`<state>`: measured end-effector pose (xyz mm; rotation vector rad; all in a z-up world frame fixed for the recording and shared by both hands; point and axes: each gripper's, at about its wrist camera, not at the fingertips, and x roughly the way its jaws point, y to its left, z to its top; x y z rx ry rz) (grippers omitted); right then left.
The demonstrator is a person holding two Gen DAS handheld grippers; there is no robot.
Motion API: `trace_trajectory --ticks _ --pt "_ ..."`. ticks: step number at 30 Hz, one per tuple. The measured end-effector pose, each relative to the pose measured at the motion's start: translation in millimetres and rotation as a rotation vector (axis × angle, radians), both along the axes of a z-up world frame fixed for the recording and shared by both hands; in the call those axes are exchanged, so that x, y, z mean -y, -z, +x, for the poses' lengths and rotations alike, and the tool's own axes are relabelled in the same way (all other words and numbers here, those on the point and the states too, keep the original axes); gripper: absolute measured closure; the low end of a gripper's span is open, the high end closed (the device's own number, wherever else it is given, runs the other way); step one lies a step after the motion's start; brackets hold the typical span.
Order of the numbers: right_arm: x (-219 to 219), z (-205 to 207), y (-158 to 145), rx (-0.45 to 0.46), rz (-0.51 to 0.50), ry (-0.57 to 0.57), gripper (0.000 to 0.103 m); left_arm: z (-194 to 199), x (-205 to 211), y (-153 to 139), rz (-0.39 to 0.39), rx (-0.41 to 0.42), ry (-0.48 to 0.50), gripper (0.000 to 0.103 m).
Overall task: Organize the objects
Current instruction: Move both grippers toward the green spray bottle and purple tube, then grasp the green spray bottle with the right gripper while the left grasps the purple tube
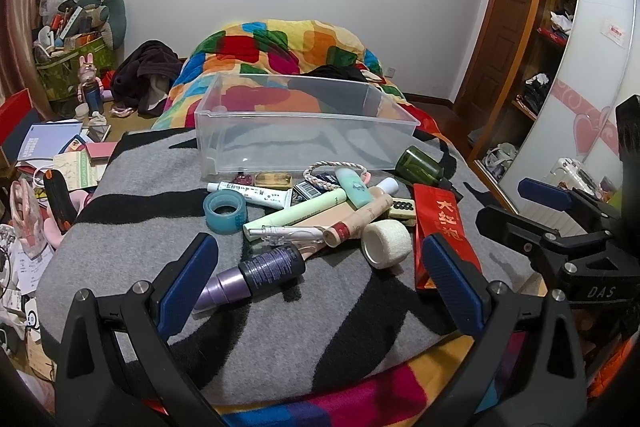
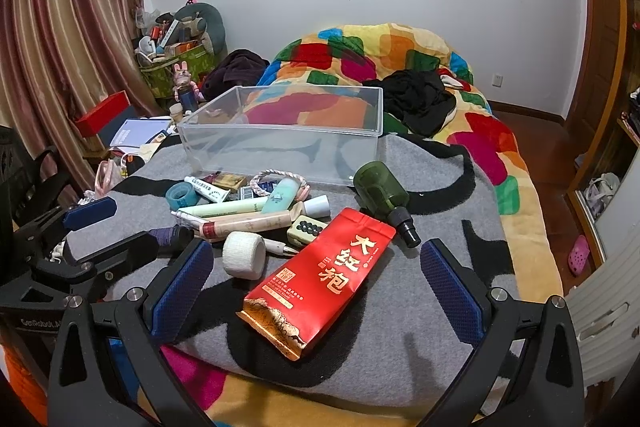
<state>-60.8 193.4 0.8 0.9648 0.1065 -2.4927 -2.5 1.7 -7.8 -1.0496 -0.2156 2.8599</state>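
A clear plastic bin [image 1: 304, 135] [image 2: 280, 139] stands empty on a grey and black blanket [image 1: 280, 323]. In front of it lies a heap of small items: a purple bottle [image 1: 256, 277], a blue tape roll [image 1: 225, 211], a white bandage roll [image 1: 386, 243] [image 2: 244, 254], a green tube [image 1: 294, 213], a dark green spray bottle [image 2: 384, 195] and a red tea pouch [image 2: 320, 279] [image 1: 440, 227]. My left gripper [image 1: 320, 283] is open, low over the blanket, with the purple bottle between its fingers. My right gripper [image 2: 316, 287] is open, astride the red pouch.
A colourful quilt [image 2: 400, 67] and black clothes [image 2: 420, 99] lie behind the bin. Books, a red box [image 2: 104, 115] and clutter crowd the floor at the left. A wardrobe [image 1: 532, 39] stands at the right.
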Motion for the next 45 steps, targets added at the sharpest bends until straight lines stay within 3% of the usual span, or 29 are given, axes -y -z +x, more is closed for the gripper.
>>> trace_trajectory --ticks 13,16,19,31,34,39,43,45 --pt "-3.3 -9.1 2.0 -0.035 0.015 -0.032 0.000 -5.3 1.2 5.2 0.001 0.039 0.035 0.000" --pt "-6.6 -15.5 2.2 -0.043 0.012 -0.041 0.001 -8.3 5.8 8.3 -0.004 0.058 0.024 0.014" --pt "-12.3 -26.3 4.3 -0.019 -0.008 -0.048 0.001 -10.8 13.2 12.0 -0.006 0.076 0.005 0.015" --pt "-32.5 -87.7 21.2 0.054 0.002 -0.002 0.032 -25.3 34.5 40.7 -0.037 0.157 0.003 0.016" --pt "-26.5 -104.7 29.5 0.087 0.021 -0.015 0.040 -30.8 32.6 48.3 -0.042 0.171 0.017 0.025" --pt "-13.5 -123.6 43.8 0.138 0.051 -0.043 0.043 -32.4 28.4 55.3 -0.068 0.176 0.029 0.044" --pt "-7.7 -133.6 57.6 0.200 0.056 -0.061 0.061 -24.3 32.0 54.6 -0.073 0.171 0.014 0.072" --pt "-8.0 -133.3 61.6 0.207 0.052 -0.061 0.062 -20.6 35.8 53.8 -0.068 0.173 0.000 0.077"
